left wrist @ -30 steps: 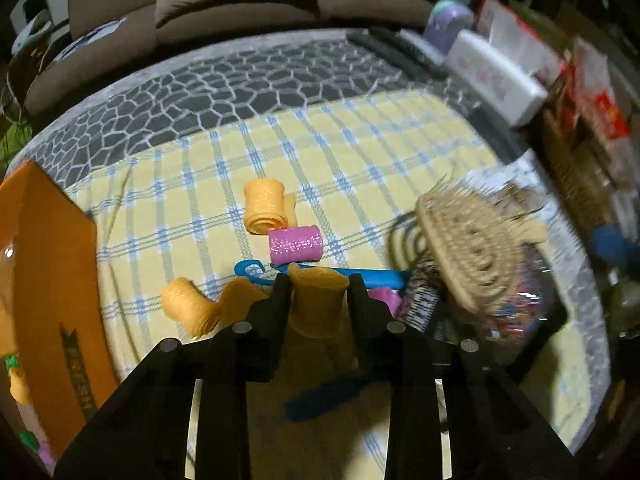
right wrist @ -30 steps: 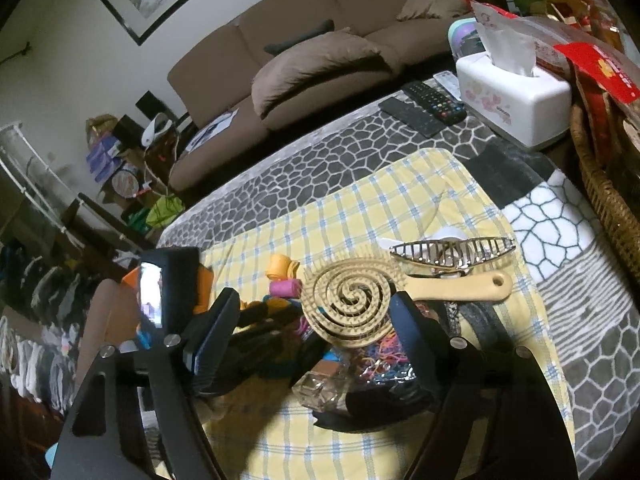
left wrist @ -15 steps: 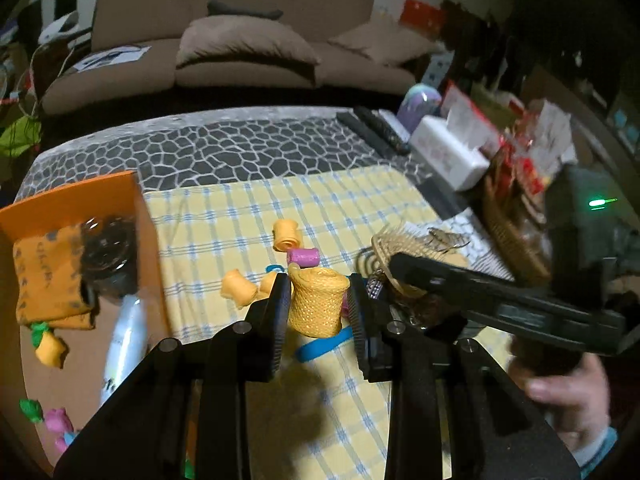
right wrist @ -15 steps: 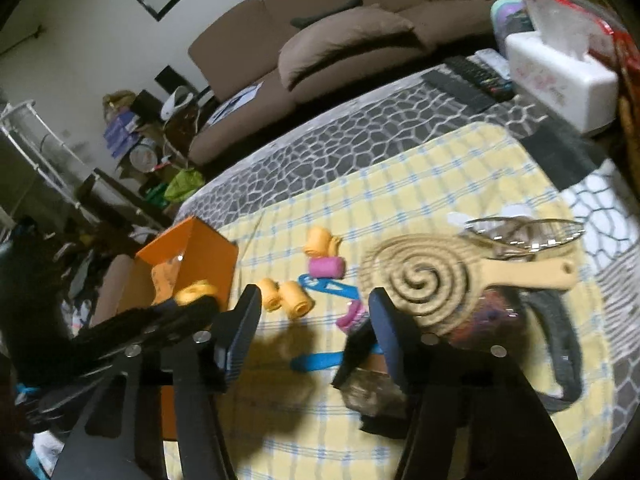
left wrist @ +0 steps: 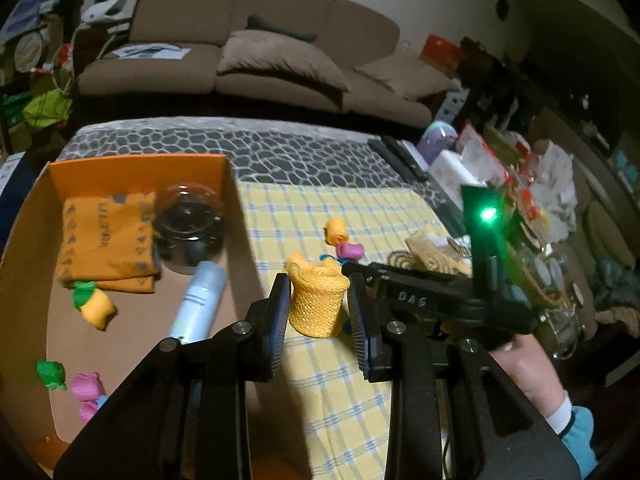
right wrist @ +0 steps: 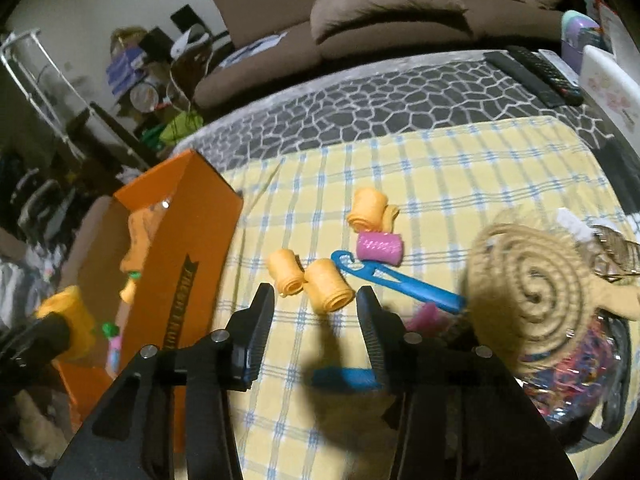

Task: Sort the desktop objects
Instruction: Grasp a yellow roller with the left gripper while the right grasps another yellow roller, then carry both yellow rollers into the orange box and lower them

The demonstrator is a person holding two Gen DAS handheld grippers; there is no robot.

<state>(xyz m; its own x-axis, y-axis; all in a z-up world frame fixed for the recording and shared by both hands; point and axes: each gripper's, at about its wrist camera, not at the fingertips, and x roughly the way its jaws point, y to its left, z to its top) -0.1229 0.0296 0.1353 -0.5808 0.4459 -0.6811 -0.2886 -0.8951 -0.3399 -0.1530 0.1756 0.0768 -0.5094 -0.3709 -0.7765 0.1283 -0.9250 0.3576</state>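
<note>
My left gripper (left wrist: 319, 292) is shut on a yellow mesh hair roller (left wrist: 316, 306) and holds it above the checked cloth, just right of the orange box (left wrist: 132, 168). The right wrist view shows the same roller (right wrist: 66, 320) at the far left, beside the orange box (right wrist: 192, 240). My right gripper (right wrist: 315, 294) hovers over the cloth with its jaws closing. An orange roller (right wrist: 328, 290) lies on the cloth below and between them, untouched by the pads. Another orange roller (right wrist: 285, 272), a pink roller (right wrist: 379, 248) and a blue hook tool (right wrist: 400, 280) lie close by.
The box holds an orange pouch (left wrist: 106, 240), a glass jar (left wrist: 188, 232), a white tube (left wrist: 198, 300) and small rollers. A spiral brush (right wrist: 532, 292) rests on a bag of coloured bands at the right. Remotes (right wrist: 536, 72) and a tissue box (left wrist: 456, 168) sit at the far edge.
My left gripper has risen with the yellow roller and swung left, bringing the box into its view. My right gripper moved left from the spiral brush to the orange rollers, and its jaws narrowed.
</note>
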